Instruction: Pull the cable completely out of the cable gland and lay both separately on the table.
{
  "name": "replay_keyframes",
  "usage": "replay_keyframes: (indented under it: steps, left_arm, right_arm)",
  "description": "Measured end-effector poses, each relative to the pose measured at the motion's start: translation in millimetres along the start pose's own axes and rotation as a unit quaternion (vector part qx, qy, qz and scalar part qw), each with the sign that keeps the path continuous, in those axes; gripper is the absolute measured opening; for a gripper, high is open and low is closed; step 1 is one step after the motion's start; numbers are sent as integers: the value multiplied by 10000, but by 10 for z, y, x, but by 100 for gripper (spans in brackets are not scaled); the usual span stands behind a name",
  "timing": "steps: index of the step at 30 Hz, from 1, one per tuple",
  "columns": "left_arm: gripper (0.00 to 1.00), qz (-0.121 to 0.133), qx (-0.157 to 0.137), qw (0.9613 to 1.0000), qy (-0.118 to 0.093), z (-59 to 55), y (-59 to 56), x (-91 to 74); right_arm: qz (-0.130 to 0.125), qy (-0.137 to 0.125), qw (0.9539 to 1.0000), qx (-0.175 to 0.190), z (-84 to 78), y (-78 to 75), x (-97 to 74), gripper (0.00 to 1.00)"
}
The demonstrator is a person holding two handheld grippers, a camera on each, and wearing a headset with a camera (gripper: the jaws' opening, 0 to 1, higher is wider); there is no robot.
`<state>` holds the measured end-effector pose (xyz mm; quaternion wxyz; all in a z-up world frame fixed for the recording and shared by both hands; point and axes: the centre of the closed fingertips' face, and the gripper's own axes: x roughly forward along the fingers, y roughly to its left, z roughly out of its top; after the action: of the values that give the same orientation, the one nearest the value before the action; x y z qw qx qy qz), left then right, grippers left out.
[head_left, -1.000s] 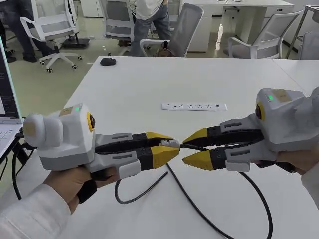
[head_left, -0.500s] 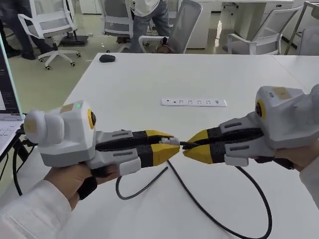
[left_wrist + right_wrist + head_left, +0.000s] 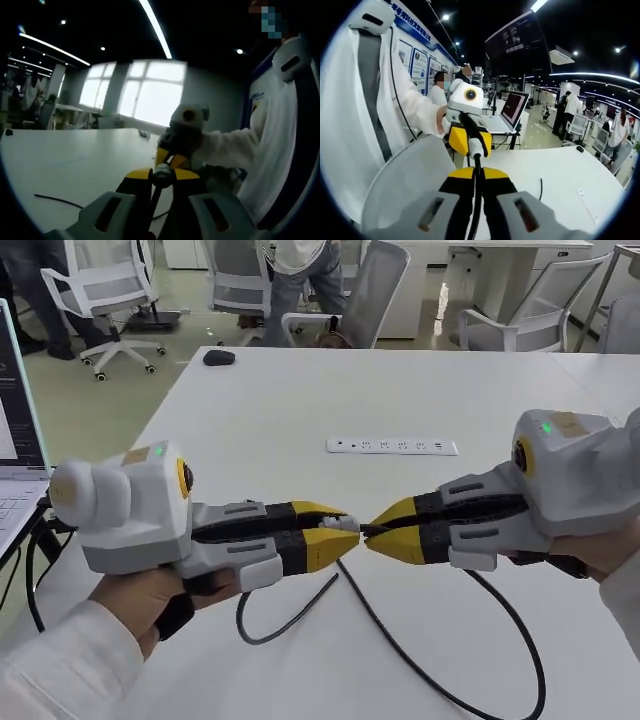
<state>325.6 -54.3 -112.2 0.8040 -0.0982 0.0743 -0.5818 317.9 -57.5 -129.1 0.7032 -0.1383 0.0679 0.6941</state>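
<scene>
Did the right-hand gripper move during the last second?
Yes. Against the power strip the right gripper hardly shifted, but its jaws, open a second ago, have closed onto the cable just off the cable gland.

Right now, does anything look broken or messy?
Nothing looks broken or spilled. The black cable just trails in loose loops over the table, from the white gland in the left gripper through the right gripper.
</scene>
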Motion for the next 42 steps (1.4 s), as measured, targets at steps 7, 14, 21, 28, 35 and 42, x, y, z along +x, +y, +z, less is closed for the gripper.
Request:
replay_keyframes:
  steps: [7,14,21,28,35,42]
  left_arm:
    - [16,66,-7,10000,-7,-9,21,-25]
    - [16,81,36,10000,20,-9,36,-26]
    - [16,135,-4,9999,35,-38,87,-53]
    - [16,228,-43,9997,33,-51,160,-115]
    - [16,350,-109,9993,-67,-20,245,-213]
    - [16,425,-148,9989,-104,-15,286,-254]
  right_arm:
    - [12,-8,10000,-70,-6,-16,25,2]
    - [20,-22,10000,-25,-25,-33,24,2]
    - [-84,51,9999,87,-144,-85,-67,2]
    - [-235,231,9993,183,-333,-142,-212,2]
    - [-397,492,9974,333,-564,-199,-380,2]
    - [-566,723,9943,545,-805,-270,-525,2]
